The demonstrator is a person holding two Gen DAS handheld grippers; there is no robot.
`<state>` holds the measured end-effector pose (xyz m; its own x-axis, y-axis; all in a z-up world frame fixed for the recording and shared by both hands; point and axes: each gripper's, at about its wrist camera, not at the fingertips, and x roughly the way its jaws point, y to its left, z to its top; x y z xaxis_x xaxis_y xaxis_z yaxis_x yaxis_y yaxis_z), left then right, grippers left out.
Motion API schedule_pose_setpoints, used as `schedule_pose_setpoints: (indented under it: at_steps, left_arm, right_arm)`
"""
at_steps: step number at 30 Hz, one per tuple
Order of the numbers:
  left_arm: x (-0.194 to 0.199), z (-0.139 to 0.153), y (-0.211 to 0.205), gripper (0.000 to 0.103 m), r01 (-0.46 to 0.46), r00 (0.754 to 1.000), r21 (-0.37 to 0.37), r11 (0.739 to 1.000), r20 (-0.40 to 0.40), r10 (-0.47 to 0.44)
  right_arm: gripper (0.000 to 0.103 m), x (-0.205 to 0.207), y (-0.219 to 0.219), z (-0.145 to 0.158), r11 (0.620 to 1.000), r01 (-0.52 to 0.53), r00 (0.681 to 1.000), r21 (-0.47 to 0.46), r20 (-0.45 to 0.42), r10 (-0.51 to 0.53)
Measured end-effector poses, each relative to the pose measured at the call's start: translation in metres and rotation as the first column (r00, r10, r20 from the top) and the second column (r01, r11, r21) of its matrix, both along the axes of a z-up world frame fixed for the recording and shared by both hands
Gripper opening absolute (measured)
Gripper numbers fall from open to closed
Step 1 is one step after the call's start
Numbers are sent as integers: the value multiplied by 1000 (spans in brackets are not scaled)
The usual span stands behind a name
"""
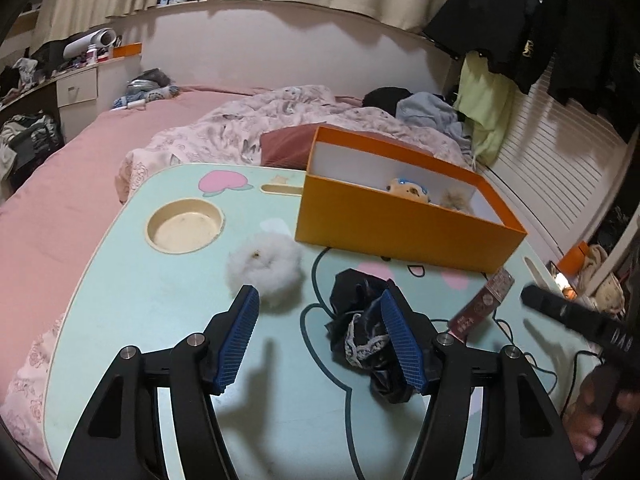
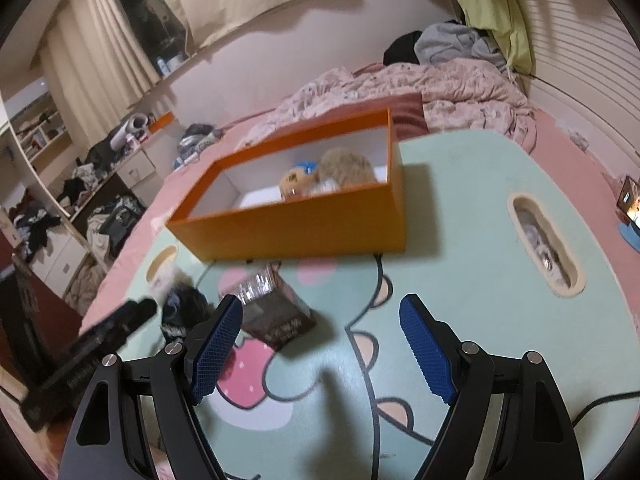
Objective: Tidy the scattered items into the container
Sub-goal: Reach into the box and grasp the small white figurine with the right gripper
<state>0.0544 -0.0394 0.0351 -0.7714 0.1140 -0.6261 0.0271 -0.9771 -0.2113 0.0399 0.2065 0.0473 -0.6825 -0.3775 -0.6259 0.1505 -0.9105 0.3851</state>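
— Blue pads come first in the left wrist view: the left gripper point(image 1: 318, 300) hangs over the mint lap table point(image 1: 120, 300), jaws apart, nothing pinched. And beneath it?

— Bare tabletop between the pads. One pad's tip overlaps a white fluffy ball point(image 1: 266, 266) in the picture, and the other stands in front of a crumpled black cloth with lace trim point(image 1: 360, 320). Whether either pad touches, I cannot tell.

— And the right gripper point(image 2: 320, 312)?

— Jaws wide, empty, above the cartoon print. A dark brown packet with a clear top point(image 2: 276, 312) lies just beside one blue pad, partly behind it.

— Where is the container?

— The orange box point(image 1: 400, 224) sits open at the far side of the table, white inside. A small plush with a blue cap point(image 2: 298, 176) and a tan furry toy point(image 2: 346, 166) lie in one end of it. The ball, cloth and packet are on the table on the near side of the box.

— Around that?

— A round cup recess point(image 1: 184, 222) in the table, a pink bed point(image 1: 60, 200) with a rumpled floral quilt point(image 1: 280, 116), and dark clothes hanging point(image 1: 560, 20) by the slatted wall.
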Motion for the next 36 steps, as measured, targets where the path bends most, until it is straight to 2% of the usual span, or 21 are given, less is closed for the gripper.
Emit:
schedule_pose_setpoints:
  at_steps: [4,7,10,13,15,18,21,26,27,29,31,33,36]
  left_arm:
    - [0,-1,-3,64,-5,1000,16,1000,-3,5]
    - [-1,-3,-5,64,-7,1000,30,1000,9,7]
    - [-3,-6,-6,64,-9,1000,41,999,20,9]
    - [-3,-7,-7,64,-12,1000,48,999,25,11]
    - [-2,-7,-7,64,-12,1000,51,999,27,10]
    - [-2,-8,-8,64,-10,1000,53,999,28,8]
    - [-3,-8,-9,64,-10,999,60,998,31,8]
    - [-3,-11,-13,64,-14,999,80,997,36,11]
    - [-3,-11,-14,64,-15,999,85,996,37,12]
    - [-3,-12,-15,64,-18,999,94,995,40,14]
    - [-3,-13,-16,64,-20,999,100,995,42,16]
    - [-3,-13,-18,64,-23,999,103,994,41,19]
    - [-2,-12,-19,64,-25,999,107,994,34,21]
  right_arm:
    - [82,-16,0,20,999,-11,1000,-31,-4,11]
    - [75,-42,-2,40,999,-34,999,-33,25,35]
    - [62,-80,-4,55,992,-70,986,-101,142,84]
    - [59,-118,-21,59,981,-134,947,-143,272,169]
    - [57,-139,-42,54,975,-189,919,-113,330,216]
    - [45,-163,-71,36,966,-240,867,-97,426,259]
    - [44,-176,-97,16,952,-299,811,-66,508,290]
    - [43,-192,-117,-5,941,-338,760,1,591,272]
    - [43,-196,-119,-10,940,-342,741,-4,614,272]
    - [34,-205,-121,-15,936,-350,716,-41,632,295]
    - [36,-212,-123,-19,933,-353,686,-74,658,312]
    - [36,-216,-125,-22,931,-358,684,-69,659,312]
    - [35,-212,-125,-20,933,-358,711,-39,636,300]
